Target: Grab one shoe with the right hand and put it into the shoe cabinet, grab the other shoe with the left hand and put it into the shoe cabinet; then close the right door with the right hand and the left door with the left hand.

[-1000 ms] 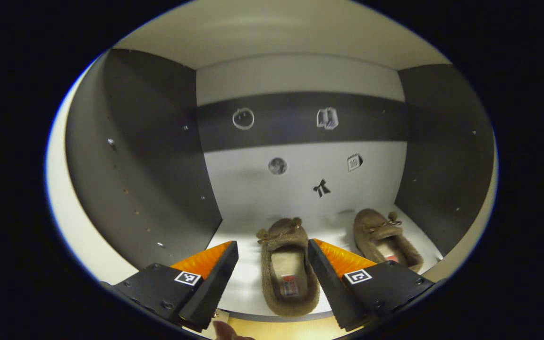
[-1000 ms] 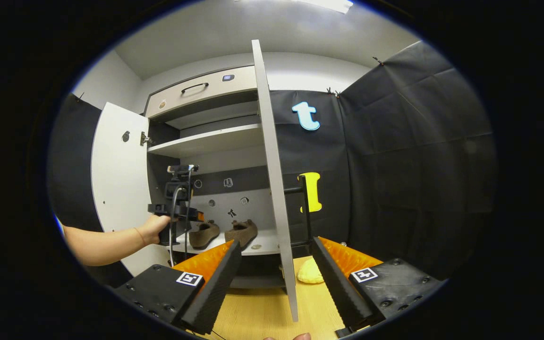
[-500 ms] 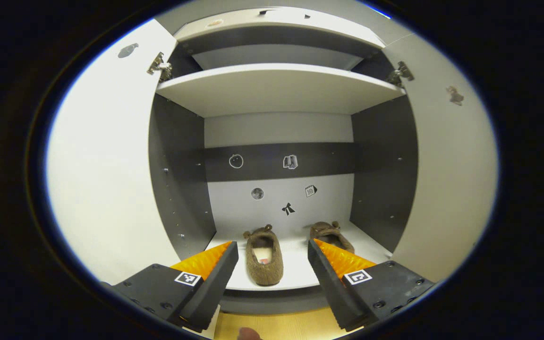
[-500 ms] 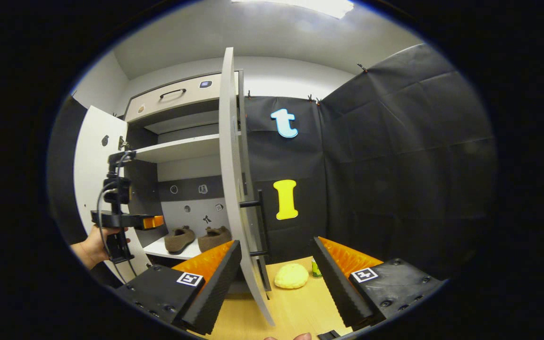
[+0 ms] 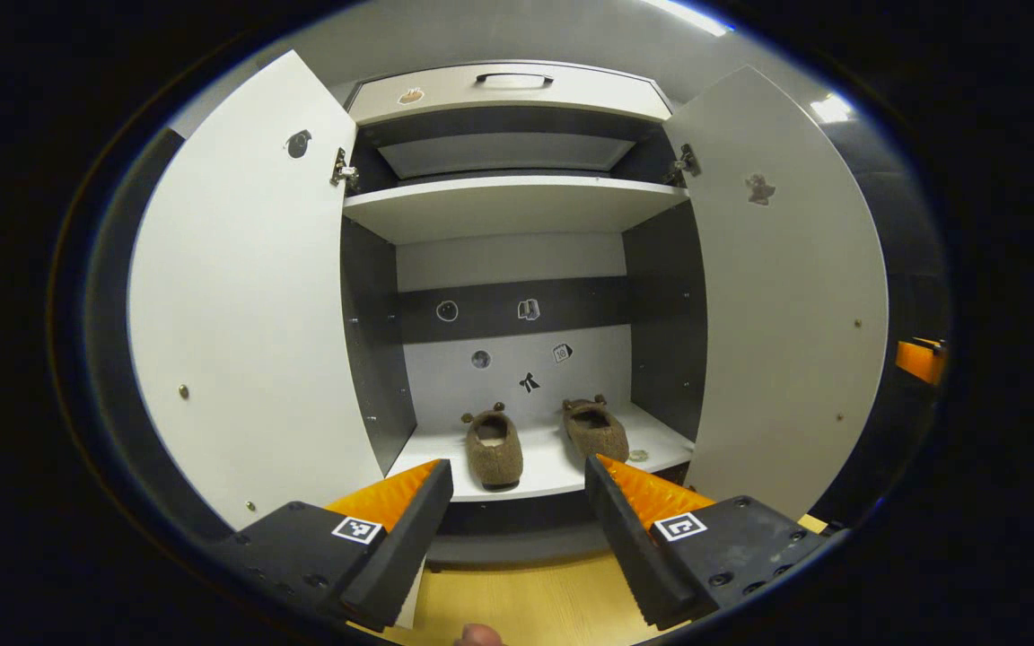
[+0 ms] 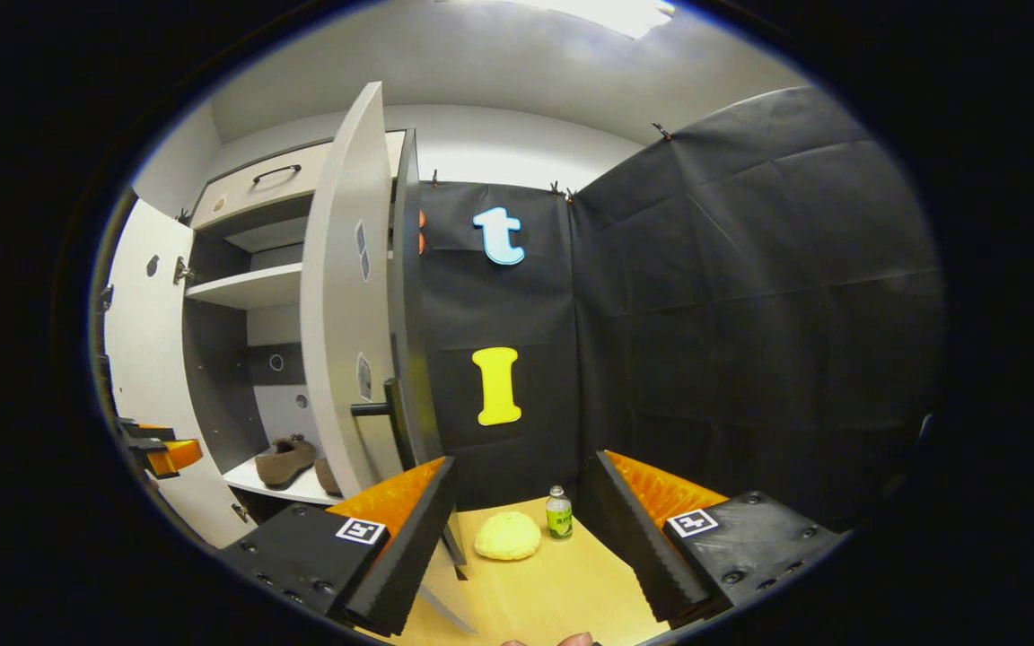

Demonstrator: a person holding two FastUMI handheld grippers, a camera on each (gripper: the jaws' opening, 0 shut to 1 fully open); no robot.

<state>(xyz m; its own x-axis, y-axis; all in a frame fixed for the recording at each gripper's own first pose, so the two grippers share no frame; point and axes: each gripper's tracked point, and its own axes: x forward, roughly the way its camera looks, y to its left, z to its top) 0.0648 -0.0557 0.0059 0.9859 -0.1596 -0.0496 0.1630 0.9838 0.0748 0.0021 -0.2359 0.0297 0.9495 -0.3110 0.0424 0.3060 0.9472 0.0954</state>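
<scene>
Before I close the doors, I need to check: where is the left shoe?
In the left gripper view, the left shoe stands on the cabinet's bottom shelf, left of the other shoe, toe toward the back wall.

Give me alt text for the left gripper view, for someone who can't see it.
Two brown fuzzy shoes, left shoe and right shoe, sit side by side on the bottom shelf of an open shoe cabinet, with the left door and the right door swung wide. In the foreground the left gripper is empty, jaws apart.
</scene>
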